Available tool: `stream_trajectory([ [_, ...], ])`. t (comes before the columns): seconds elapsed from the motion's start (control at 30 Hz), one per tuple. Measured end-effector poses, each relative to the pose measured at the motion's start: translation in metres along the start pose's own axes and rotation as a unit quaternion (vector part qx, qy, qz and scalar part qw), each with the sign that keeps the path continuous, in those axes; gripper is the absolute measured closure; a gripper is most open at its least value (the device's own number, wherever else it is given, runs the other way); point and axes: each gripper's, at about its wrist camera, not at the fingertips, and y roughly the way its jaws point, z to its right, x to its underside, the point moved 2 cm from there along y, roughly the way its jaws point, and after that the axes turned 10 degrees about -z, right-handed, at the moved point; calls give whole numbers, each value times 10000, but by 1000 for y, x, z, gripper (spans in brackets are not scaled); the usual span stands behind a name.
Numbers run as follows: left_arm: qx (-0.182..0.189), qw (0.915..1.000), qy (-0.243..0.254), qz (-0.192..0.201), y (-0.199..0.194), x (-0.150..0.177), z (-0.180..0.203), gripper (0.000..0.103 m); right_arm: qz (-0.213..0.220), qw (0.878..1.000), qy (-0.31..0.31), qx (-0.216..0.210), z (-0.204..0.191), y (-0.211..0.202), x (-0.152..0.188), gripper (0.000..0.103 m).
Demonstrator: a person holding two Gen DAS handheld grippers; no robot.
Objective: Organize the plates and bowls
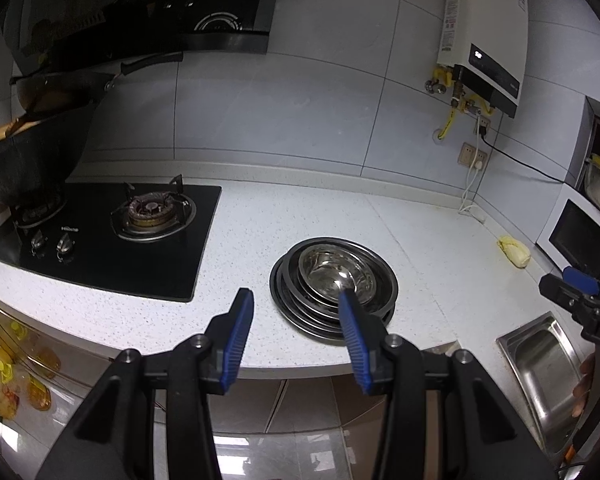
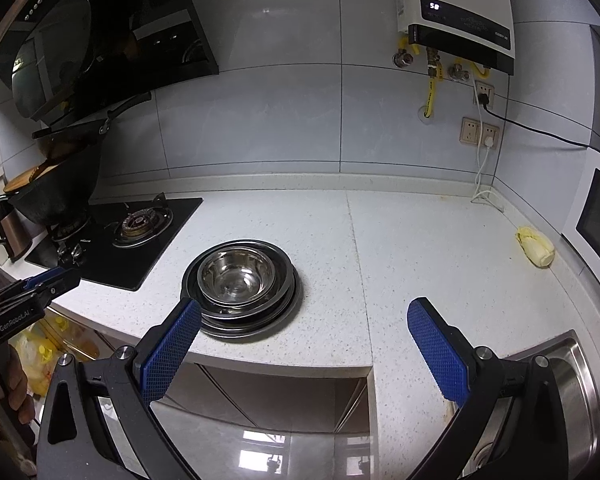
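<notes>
On the surface (image 2: 420,240) we hold both grippers' fingers (image 1: 242,332) released; any off-centre nudge could slide the nested steel stack (image 2: 240,284).

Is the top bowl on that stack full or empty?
Empty: the top bowl shows bare, shiny metal inside, sitting upright on the stacked plates.

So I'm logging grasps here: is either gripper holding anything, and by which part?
Nothing is held. The left gripper and right gripper both have open, empty jaws, short of the stacked plates and bowl.
</notes>
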Motion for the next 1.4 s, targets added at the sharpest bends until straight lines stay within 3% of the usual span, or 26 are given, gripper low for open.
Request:
stream_trajectory([
  [0.4,-56,9994,341,87,-9,1,19,61,-43,9998,167,-75,5,-4,4,2],
  [1.4,-196,9994,281,-30,-5,7,29,61,-48,9998,150,-76,12,-6,7,2],
])
